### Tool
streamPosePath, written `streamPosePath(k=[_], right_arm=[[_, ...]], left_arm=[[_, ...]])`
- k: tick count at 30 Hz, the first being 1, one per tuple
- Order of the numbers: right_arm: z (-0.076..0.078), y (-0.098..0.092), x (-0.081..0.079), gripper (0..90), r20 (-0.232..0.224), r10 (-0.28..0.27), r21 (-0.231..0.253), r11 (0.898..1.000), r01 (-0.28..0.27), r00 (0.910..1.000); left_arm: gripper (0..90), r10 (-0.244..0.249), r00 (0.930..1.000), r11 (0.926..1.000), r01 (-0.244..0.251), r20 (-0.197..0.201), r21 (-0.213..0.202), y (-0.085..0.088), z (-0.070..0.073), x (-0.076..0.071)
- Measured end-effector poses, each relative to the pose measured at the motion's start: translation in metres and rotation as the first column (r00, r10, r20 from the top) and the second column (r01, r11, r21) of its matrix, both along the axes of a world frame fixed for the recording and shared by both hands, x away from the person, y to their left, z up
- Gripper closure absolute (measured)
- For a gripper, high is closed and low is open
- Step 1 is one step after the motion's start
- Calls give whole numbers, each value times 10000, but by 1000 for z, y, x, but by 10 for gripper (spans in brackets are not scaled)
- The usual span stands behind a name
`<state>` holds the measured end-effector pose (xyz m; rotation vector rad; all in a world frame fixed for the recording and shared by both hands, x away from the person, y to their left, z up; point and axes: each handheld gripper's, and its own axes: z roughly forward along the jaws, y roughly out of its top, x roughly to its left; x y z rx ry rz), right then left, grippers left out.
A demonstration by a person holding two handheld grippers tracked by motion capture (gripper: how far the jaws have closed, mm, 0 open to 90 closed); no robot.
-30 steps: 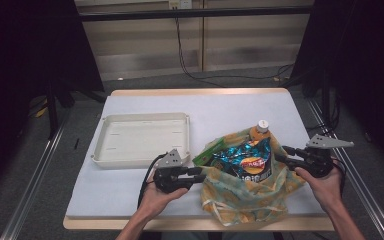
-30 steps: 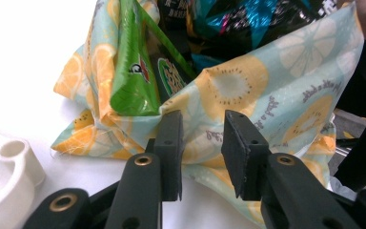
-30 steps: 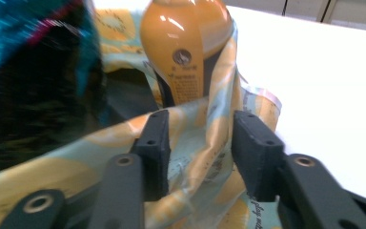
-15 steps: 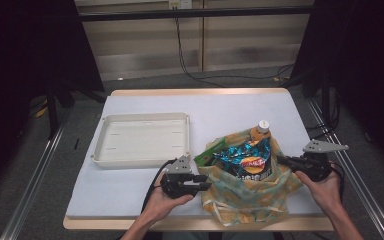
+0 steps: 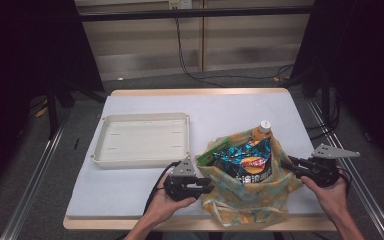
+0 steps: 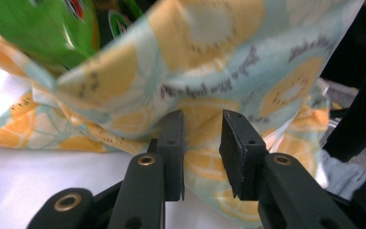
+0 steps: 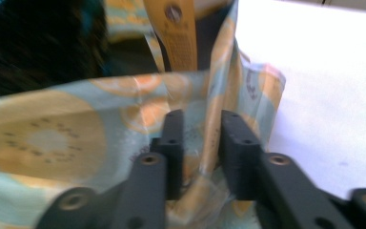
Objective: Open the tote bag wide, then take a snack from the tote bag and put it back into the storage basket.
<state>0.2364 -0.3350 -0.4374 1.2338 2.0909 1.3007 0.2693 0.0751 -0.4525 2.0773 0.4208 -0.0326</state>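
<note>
Sitting near the front edge of the desk (image 5: pixel 130 195) is one cloth bag (image 5: pixel 245 200) with lemon prints. Two tongs hold it: the left tongs (image 5: pixel 207 185) pinch its left side, and the right tongs (image 5: pixel 286 165), whose jaws have just been opening, clasp its right rim. Inside are one blue chip bag (image 5: pixel 245 162), one green packet (image 5: pixel 211 152) and one orange bottle (image 5: pixel 261 131). Farther left sits one empty white tray (image 5: pixel 145 157), with open room behind.
</note>
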Motion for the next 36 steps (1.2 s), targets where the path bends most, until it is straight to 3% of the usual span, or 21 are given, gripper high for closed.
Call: streamPosePath(k=[3,5,7,8,12,15,20,26,31,32,36], right_arm=[[8,0,-6,608,319,-32,357,9994,20,9995],[14,1,-12,589,454,26,595,9982,-53,9990],[17,2,-15,574,564,101,554,9984,-133,9984],[21,4,-21,567,558,110,706,9974,-149,9984],[23,6,-35,579,588,418,552,9975,-451,9974],[21,7,-41,604,572,452,567,9972,-485,9973],[21,9,-53,627,690,536,664,9961,-582,9962],[20,11,-55,594,744,569,659,9959,-618,9956],[22,13,-58,552,791,577,643,9959,-629,9952],[23,13,-59,544,739,557,647,9961,-605,9957],[22,10,-64,530,696,469,602,9969,-511,9965]], left_arm=[[715,-8,9998,9998,11,203,-182,5,9,-3],[709,25,9996,9987,-10,293,-518,7,16,-5],[701,73,9995,9976,-52,293,-696,8,20,-6],[700,60,9997,9933,-34,222,-1152,9,26,-8],[701,66,9985,9929,-1,535,-1189,8,32,-9],[701,81,9985,9932,-18,542,-1163,8,35,-8],[712,295,9981,9881,-209,540,-1525,17,41,-5],[717,534,9965,9800,-399,645,-1951,24,50,0],[659,772,9942,9775,-607,746,-2020,23,58,7],[644,842,9942,9738,-677,676,-2170,22,58,9],[599,876,9941,9740,-720,640,-2149,16,61,19]])
